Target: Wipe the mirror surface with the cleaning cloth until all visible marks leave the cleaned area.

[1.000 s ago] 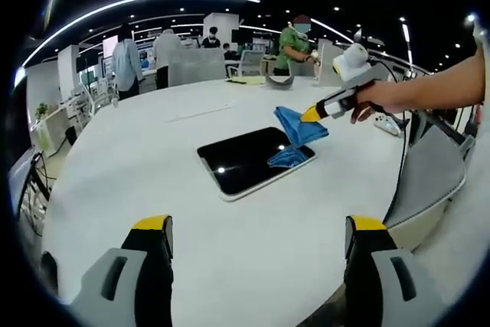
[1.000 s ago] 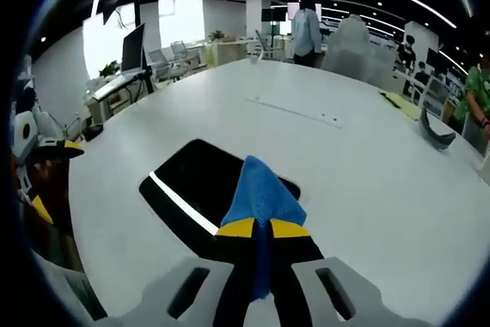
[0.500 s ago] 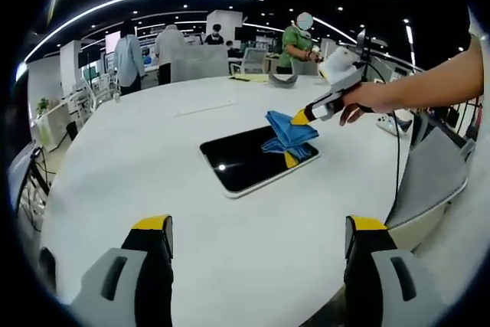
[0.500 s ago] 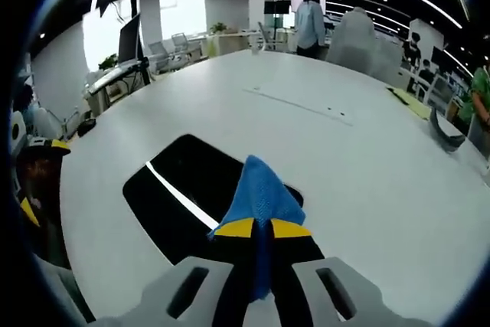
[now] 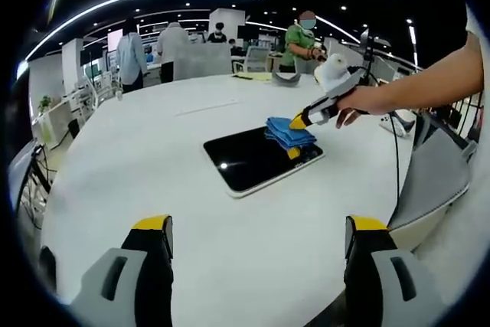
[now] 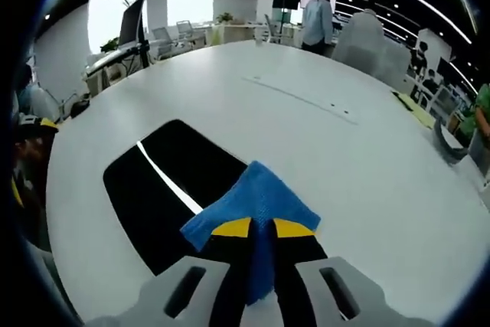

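Our left gripper [image 5: 256, 246] hangs wide over the desk [image 5: 115, 166]. Our right gripper [image 6: 261, 227] pinches the cloth [image 6: 249, 204] on the mirror [image 6: 164, 189]; pressing near its edge could slide the unheld mirror.

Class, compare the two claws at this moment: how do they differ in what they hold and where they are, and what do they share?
The right claw is shut on the blue cloth; the left claw is open and holds nothing. The right claw presses the cloth onto the dark mirror; the left claw hangs over bare white table, apart from the mirror. Both have yellow tips.
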Available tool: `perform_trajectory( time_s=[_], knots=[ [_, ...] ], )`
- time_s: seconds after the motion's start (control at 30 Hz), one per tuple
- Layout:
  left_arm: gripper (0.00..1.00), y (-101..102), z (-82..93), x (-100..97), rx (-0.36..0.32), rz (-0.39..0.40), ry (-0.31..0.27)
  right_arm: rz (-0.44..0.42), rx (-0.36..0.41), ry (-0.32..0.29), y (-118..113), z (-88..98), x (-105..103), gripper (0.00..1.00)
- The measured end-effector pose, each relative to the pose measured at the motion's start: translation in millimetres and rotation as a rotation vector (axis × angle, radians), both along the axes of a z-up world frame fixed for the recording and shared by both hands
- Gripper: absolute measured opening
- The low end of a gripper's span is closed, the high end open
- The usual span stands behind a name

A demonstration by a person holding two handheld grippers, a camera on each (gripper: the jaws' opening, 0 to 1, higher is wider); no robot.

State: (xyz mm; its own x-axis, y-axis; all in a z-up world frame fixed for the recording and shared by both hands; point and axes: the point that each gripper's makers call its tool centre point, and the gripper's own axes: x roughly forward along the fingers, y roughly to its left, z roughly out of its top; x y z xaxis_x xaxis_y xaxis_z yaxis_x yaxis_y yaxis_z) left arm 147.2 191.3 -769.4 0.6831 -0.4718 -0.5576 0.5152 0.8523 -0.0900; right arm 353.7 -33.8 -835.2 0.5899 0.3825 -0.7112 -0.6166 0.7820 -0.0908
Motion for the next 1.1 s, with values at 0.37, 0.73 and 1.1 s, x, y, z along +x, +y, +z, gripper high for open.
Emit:
perform_trajectory(
  time_s=[0.37,0.73,1.1],
  knots=[
    [0.94,0,1.6,6.0,-0.006,0.017,-0.003,0.022,0.008,0.009,4,-9.7,4,0.08],
    [0.94,0,0.0,8.1,-0.005,0.03,0.003,0.078,0.019,-0.017,10,-9.5,12,0.11],
    [0.94,2,2.6,8.8,-0.007,0.046,0.003,0.075,0.004,-0.055,10,-5.6,19,0.2]
  ],
)
